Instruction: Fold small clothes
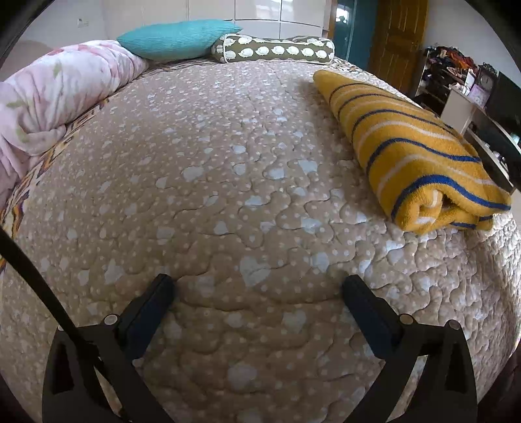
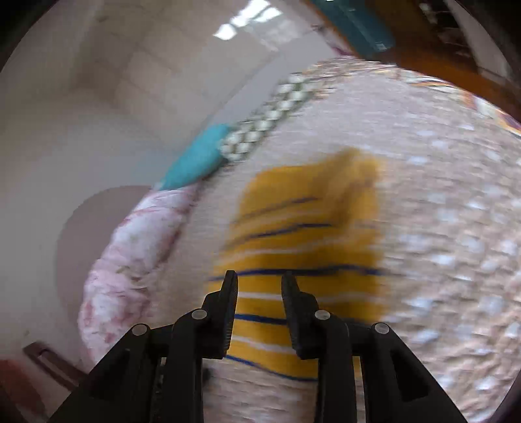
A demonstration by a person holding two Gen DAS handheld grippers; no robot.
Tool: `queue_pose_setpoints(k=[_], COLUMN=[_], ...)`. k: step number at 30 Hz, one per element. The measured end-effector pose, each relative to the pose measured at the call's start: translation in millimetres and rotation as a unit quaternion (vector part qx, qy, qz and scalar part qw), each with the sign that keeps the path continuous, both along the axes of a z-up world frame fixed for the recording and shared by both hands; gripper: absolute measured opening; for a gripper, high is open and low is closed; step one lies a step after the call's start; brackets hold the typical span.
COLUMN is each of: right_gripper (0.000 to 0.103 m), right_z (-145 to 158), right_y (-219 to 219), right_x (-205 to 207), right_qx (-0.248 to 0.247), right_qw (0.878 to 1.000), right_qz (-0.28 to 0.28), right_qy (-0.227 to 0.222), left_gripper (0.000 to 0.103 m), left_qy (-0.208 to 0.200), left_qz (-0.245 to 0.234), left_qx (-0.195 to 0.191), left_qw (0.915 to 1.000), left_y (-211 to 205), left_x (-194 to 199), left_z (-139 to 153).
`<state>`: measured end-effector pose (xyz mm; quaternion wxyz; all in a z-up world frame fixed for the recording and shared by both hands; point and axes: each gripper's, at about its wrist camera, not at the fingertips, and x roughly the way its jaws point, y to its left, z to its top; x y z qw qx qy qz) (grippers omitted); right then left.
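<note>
Left wrist view is sharp and evenly lit by soft daylight, with faint shadows and heavy fisheye bulge in the bed (image 1: 228,201). Right wrist view is badly motion-blurred, the striped towel (image 2: 306,247) smeared, with glare on the glossy wardrobe (image 2: 247,19).

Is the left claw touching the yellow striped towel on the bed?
Apart. The left wrist view shows the open left claw over bare bedspread, with the towel far off to the right.

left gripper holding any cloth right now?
No. The left gripper is wide open over the bare quilt; the striped yellow garment lies apart, folded.
</note>
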<state>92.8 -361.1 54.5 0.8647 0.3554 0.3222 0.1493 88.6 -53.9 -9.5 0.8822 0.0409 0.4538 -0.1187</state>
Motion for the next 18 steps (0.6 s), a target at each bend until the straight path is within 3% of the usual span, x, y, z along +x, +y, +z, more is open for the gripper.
queue_pose_setpoints(k=[5, 8, 10, 15, 18], right_gripper=[0.032, 0.032, 0.032, 0.033, 0.044], right_z=[-4.5, -40.2, -52.9, -34.1, -12.7], right_y=[59.3, 85.8, 95.4, 91.8, 70.4], right_x=[39.6, 55.7, 48.9, 24.3, 24.6], right_qx=[0.027, 0.044, 0.044, 0.008, 0.002], right_qw=[0.996, 0.99, 0.988, 0.99, 0.994], right_qz=[0.082, 0.116, 0.129, 0.136, 0.106], right_qy=[0.012, 0.072, 0.079, 0.036, 0.005], left_gripper=[0.103, 0.103, 0.103, 0.103, 0.103], left_qy=[-0.001, -0.001, -0.002, -0.002, -0.002], left_qz=[0.0, 0.0, 0.0, 0.0, 0.0], left_qx=[-0.001, -0.002, -0.003, -0.002, -0.002], left_qw=[1.0, 1.0, 1.0, 1.0, 1.0], left_y=[-1.1, -1.0, -0.6, -0.4, 0.0], left_x=[-1.8, -1.5, -1.5, -1.4, -1.6], left_z=[1.3, 1.2, 1.1, 1.3, 1.6])
